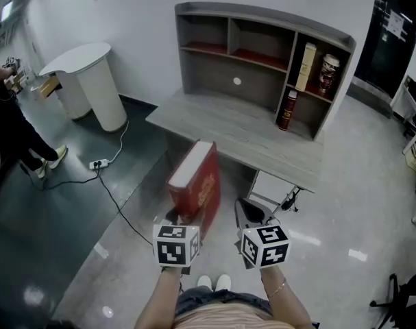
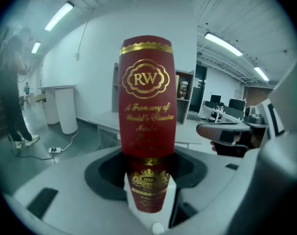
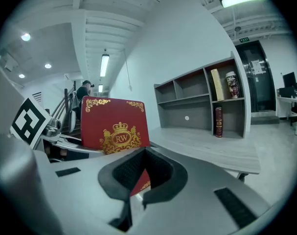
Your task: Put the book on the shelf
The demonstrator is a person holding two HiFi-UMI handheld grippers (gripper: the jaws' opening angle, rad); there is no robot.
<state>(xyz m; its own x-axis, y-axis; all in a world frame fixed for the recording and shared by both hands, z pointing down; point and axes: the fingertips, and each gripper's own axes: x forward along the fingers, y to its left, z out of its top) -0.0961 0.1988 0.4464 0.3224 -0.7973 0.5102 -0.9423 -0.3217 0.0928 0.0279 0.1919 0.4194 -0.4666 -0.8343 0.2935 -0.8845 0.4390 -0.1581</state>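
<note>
Only the left gripper view shows the left claw (image 2: pixel 149 173) gripping the book (image 2: pixel 147 97).

Bright, even light from ceiling lamps (image 2: pixel 60 16). Pale glare patches dot the glossy floor (image 1: pixel 331 211) at the head view's lower right. Both gripper views bulge, with black corners. The book (image 2: pixel 147 106) blurs near the left gripper view's bottom edge.

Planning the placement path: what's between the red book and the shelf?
Head view: only the bare desk top lies between the red book and the shelf; nothing stands on that stretch.
</note>
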